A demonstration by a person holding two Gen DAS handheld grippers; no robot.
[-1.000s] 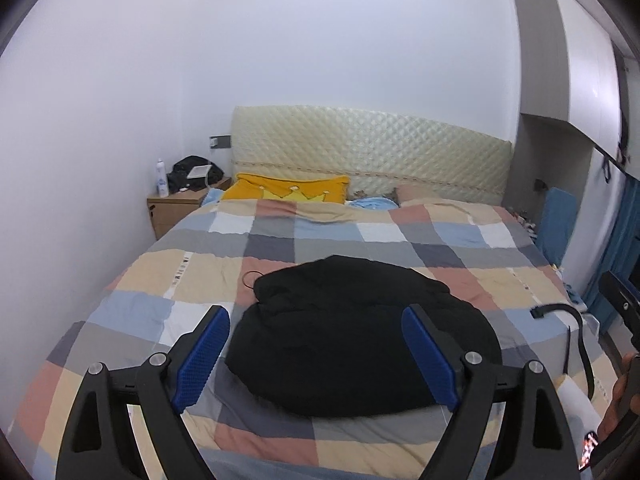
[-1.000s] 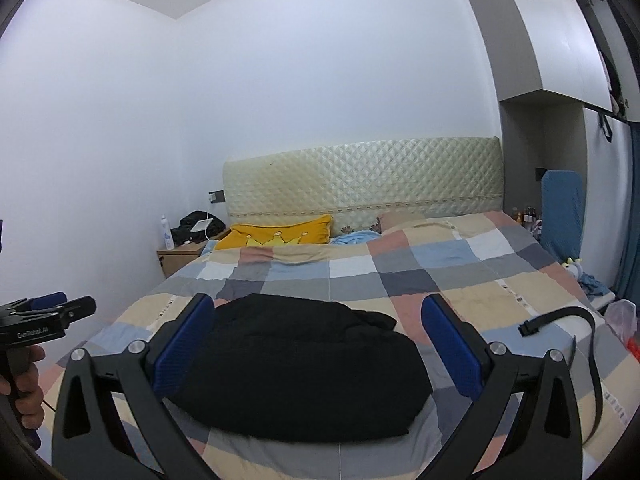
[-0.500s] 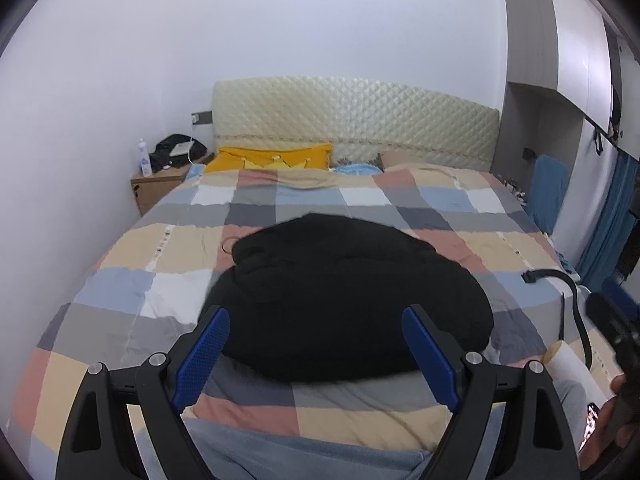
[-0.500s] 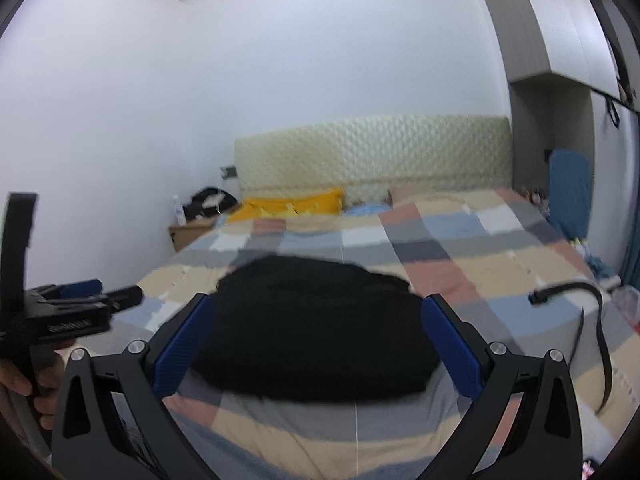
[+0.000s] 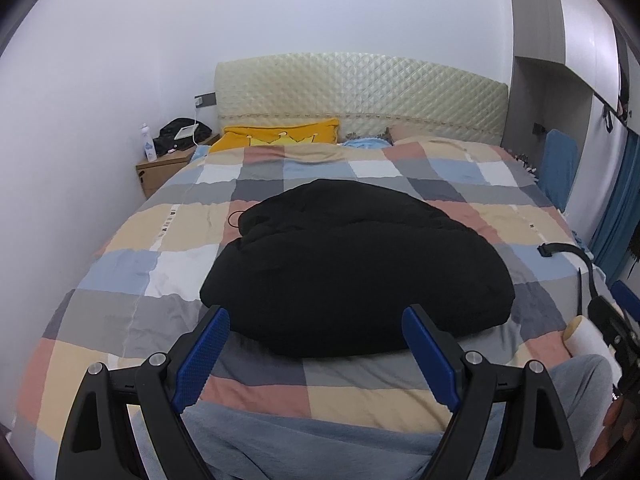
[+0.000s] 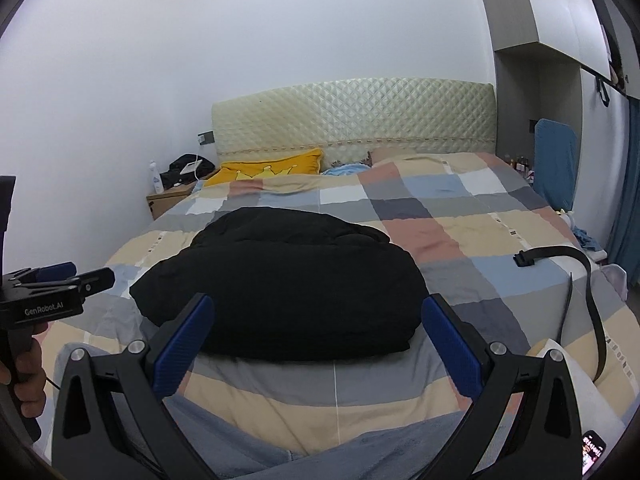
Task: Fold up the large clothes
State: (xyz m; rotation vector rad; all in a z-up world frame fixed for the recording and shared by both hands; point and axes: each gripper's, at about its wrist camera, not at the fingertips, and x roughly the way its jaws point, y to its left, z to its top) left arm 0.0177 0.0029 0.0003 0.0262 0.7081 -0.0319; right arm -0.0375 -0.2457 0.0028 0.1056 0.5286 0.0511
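Observation:
A bulky black garment (image 5: 356, 268) lies in a rounded heap in the middle of the checked bedspread (image 5: 120, 272); it also shows in the right wrist view (image 6: 288, 276). My left gripper (image 5: 316, 344) is open and empty, held just short of the garment's near edge. My right gripper (image 6: 320, 332) is open and empty, also just short of the near edge. The left gripper's body (image 6: 52, 300) shows at the left of the right wrist view.
A black strap (image 6: 576, 276) lies on the bed's right side. A yellow pillow (image 5: 280, 136) and a quilted headboard (image 5: 360, 96) are at the far end. A wooden nightstand (image 5: 164, 168) with a bottle stands at the far left. Grey-blue fabric (image 5: 300, 440) lies under both grippers.
Both grippers have tilted down and moved closer to the bed, so the black garment looks larger and nearer. Both stayed open. The garment has not moved.

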